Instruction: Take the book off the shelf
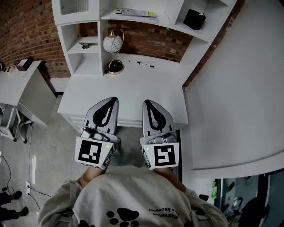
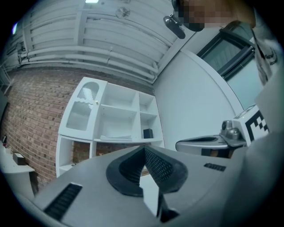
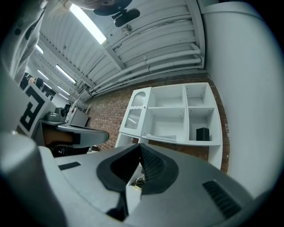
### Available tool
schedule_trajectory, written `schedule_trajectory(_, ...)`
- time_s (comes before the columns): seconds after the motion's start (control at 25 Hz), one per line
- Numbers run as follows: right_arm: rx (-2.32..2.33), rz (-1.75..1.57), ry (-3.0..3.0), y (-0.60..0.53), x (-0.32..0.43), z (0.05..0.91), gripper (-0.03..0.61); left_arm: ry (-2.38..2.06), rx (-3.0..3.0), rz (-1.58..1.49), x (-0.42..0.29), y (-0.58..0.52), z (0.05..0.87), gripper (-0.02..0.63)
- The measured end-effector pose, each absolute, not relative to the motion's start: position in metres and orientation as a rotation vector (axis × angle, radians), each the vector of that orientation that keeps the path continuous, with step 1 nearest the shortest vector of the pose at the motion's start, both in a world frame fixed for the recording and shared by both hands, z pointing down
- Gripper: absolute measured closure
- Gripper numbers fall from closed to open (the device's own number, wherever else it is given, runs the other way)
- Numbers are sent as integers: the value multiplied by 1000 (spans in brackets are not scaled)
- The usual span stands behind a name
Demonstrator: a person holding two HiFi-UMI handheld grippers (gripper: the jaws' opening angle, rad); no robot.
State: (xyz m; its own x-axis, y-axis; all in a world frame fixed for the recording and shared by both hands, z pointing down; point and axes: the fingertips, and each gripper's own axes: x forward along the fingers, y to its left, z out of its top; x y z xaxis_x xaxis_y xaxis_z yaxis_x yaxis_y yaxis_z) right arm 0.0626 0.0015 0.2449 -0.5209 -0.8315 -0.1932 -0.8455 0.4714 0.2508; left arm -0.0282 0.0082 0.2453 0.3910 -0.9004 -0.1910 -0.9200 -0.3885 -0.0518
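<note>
Head view, book (image 1: 135, 13) flat on shelf (image 1: 166, 25), cover unreadable, left tongs (image 1: 113, 100), right tongs (image 1: 147, 103) both closed, empty

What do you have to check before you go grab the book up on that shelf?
1. Book lying flat on the shelf, in view: ok.
2. Left gripper empty: ok.
3. Right gripper empty: ok.
4. Jaws apart for a grab: not ok, both pairs are together.
5. Grippers close to the book: not ok, both hang over the front of the desk.
6. Black box apart from the book: ok.
</note>
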Motion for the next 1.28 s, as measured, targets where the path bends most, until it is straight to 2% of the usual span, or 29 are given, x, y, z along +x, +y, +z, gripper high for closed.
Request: schedule_trajectory(1.28,-1638,496,2605,-230,9,238,561,1487,-2571,231,-73,-235,232,604)
